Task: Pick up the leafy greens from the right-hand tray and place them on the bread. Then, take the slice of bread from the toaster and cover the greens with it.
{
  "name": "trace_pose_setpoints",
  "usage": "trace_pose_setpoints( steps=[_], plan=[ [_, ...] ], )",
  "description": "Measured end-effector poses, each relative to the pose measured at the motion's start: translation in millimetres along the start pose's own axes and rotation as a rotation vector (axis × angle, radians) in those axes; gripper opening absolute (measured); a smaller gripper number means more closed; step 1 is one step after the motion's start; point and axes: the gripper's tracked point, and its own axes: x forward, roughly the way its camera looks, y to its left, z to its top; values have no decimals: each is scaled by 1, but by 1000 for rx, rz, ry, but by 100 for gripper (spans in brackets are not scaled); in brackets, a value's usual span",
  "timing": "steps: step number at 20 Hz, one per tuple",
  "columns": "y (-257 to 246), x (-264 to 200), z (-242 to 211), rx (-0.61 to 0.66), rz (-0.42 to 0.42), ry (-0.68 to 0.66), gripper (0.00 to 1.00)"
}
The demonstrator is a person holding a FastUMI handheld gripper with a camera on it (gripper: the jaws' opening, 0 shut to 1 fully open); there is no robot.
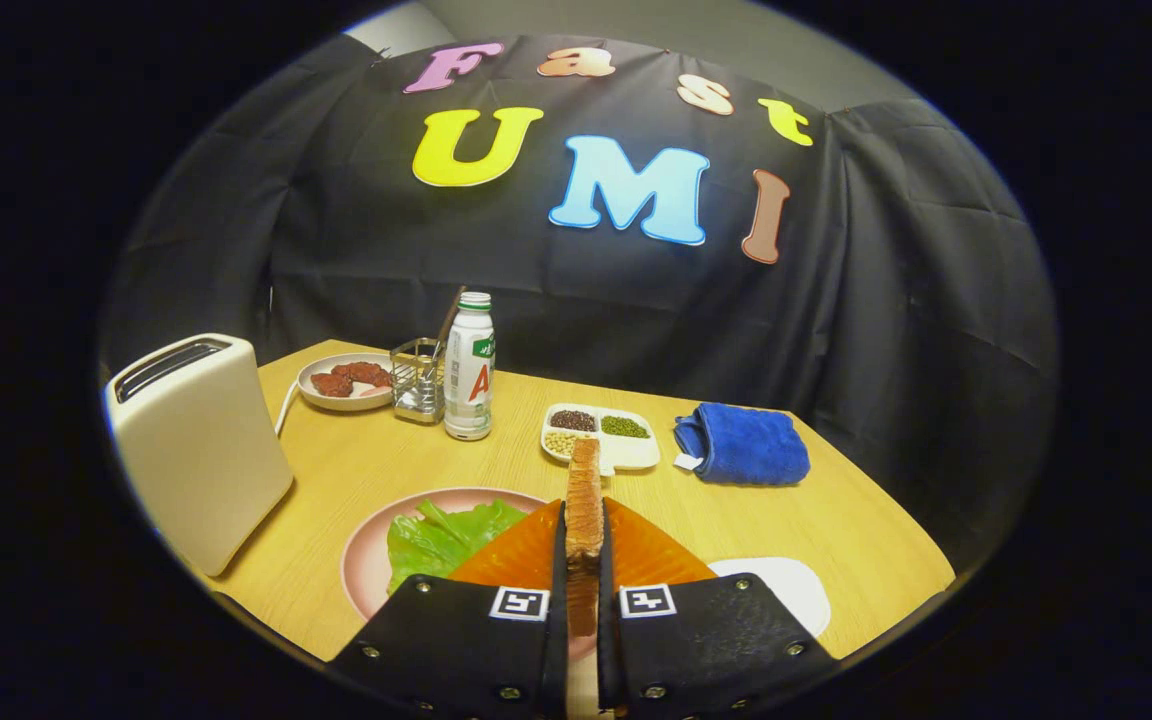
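One slice of bread stands on its edge, squeezed tight between both fingers of the gripper. Its long side points away from the fingers. The greens lie on the pink plate just below and left, near the table's front edge.

tongs clamp bread slice edge-on — above leafy greens | pink plate

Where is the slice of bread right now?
In the gripper view, the slice of bread stands on edge, pinched between the gripper's fingers, above the pink plate with the leafy greens.
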Motion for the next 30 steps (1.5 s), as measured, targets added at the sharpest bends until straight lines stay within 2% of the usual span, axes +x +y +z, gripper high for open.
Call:
trace_pose_setpoints(
  steps=[2,8,13,21,30],
  plan=[
    [13,4,-14,-4,35,38,11],
    [35,4,-20,-15,90,45,12],
    [50,7,-29,41,156,82,12],
    [70,10,-48,49,212,133,12],
    [76,11,-54,37,184,118,12]
  ],
)
